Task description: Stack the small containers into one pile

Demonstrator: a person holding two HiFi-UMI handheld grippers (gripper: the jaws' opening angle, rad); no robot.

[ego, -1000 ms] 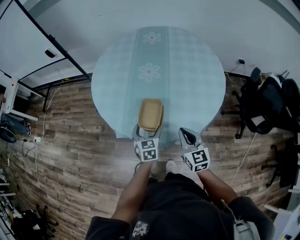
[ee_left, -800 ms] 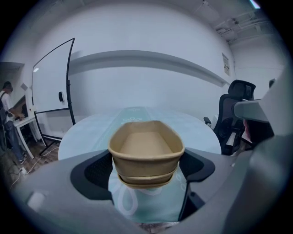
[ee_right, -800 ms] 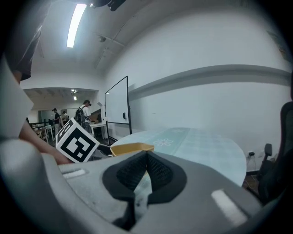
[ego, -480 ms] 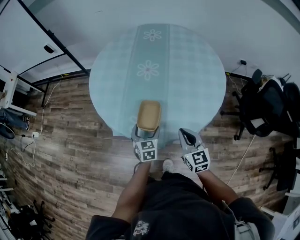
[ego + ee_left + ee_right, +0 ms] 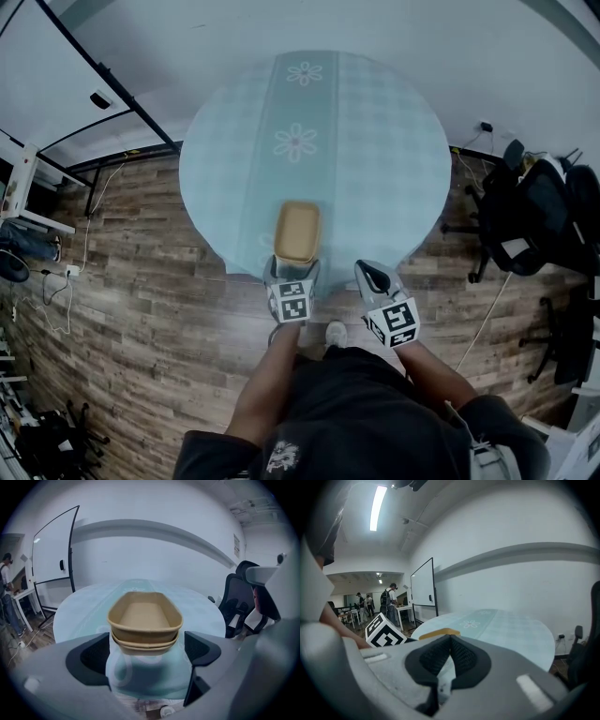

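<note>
Two tan small containers [image 5: 297, 232] sit nested in one pile on the teal round table [image 5: 375, 141], close to its near edge. My left gripper [image 5: 292, 268] is right behind the pile and open. In the left gripper view the pile [image 5: 145, 620] has its near end between the spread jaws, and neither pad touches it. My right gripper [image 5: 372, 274] hovers at the table's edge to the right of the pile, shut on nothing. The right gripper view shows its pads [image 5: 461, 658] pressed together, with the pile's rim [image 5: 439, 632] just above them.
Black office chairs [image 5: 534, 216] stand to the right of the table. A whiteboard on a black frame [image 5: 94, 84] stands at the left, with cables on the wood floor [image 5: 141, 281]. People [image 5: 389, 599] stand far off in the right gripper view.
My left gripper has sunk slightly behind the pile, still open. The pile rests in the same place and the right gripper has kept still.
</note>
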